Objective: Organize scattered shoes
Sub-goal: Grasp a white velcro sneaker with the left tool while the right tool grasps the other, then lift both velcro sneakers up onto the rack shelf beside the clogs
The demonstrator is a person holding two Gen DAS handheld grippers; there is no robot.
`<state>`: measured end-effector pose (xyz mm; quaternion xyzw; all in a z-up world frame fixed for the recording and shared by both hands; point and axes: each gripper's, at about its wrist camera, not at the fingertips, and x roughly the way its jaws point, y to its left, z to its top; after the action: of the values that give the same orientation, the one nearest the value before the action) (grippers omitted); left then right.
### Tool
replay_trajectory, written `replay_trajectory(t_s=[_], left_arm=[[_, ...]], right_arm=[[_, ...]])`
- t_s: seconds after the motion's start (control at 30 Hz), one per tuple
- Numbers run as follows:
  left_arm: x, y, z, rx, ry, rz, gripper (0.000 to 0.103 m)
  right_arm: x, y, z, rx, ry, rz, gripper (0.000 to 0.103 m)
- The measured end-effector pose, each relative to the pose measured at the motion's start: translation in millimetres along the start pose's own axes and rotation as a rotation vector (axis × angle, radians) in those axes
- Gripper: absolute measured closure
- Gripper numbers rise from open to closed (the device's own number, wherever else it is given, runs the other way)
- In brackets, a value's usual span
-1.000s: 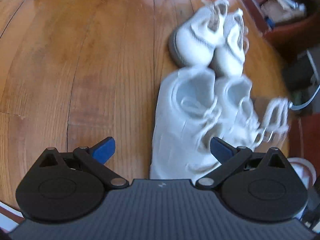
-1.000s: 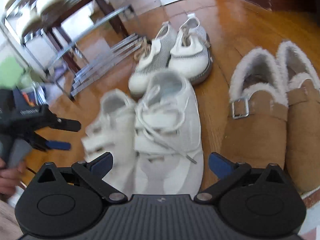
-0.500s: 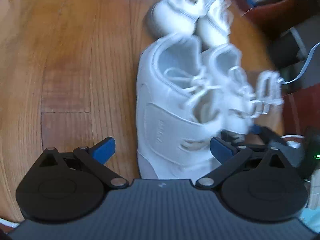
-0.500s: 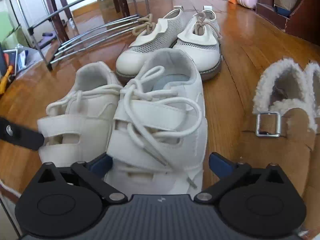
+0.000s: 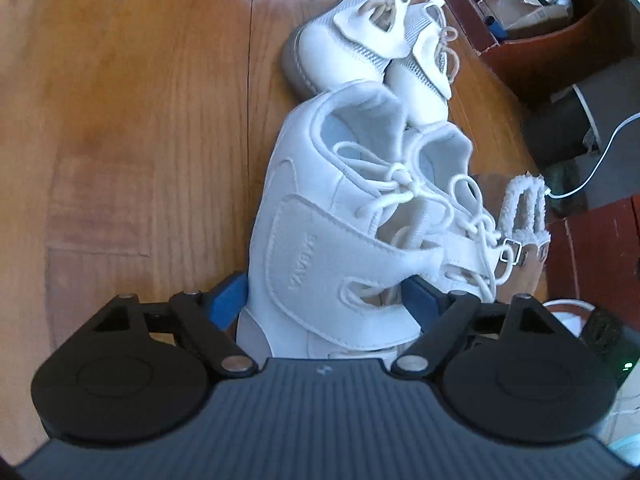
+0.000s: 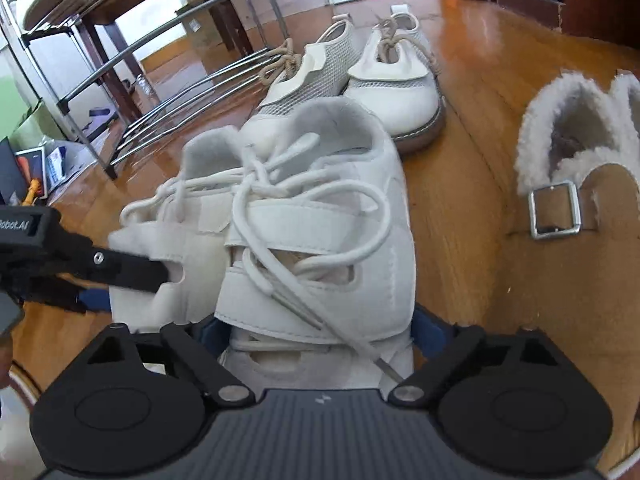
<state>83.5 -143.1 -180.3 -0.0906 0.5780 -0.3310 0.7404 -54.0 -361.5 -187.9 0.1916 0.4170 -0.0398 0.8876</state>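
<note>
Two white strap-and-lace sneakers lie side by side on the wooden floor. My left gripper [image 5: 324, 300] straddles the left sneaker [image 5: 320, 208] near its toe. Its jaws are closing and both blue pads touch the shoe's sides. My right gripper [image 6: 320, 332] straddles the right sneaker [image 6: 320, 216] the same way, jaws closing, pads against its sides and partly hidden under the strap. In the right wrist view a finger [image 6: 128, 270] of the left gripper lies against the left sneaker [image 6: 188, 224]. In the left wrist view the right sneaker [image 5: 448, 168] lies just beyond.
A pair of cream mesh lace-up shoes [image 6: 392, 92] stands right behind the sneakers. Fur-lined brown slippers [image 6: 560, 216] with a buckle lie to the right. A metal shoe rack [image 6: 160, 80] stands at the back left. A brown box [image 5: 540, 20] of clutter sits far right.
Both grippers have come down and closer over the sneakers. Their jaws have narrowed from wide open until the pads meet the shoes' sides.
</note>
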Motion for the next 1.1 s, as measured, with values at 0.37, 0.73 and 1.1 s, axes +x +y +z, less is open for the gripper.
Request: replay_trajectory(t_s=[0.37,0.73,1.1], left_arm=[[4,47,-3,-0.181,-0.031,0.025,0.0],[8,43,-3,-0.214,-0.042,-0.052,0.005],[-68,20,4,-0.232,-0.078,0.004,0.005]], right_arm=[[32,34,9,-0.093,0.058,0.029,0.001],[36,8,13,0.045,0.04,0.151,0.008],[-6,36,28,0.05,-0.021,0.23,0.008]])
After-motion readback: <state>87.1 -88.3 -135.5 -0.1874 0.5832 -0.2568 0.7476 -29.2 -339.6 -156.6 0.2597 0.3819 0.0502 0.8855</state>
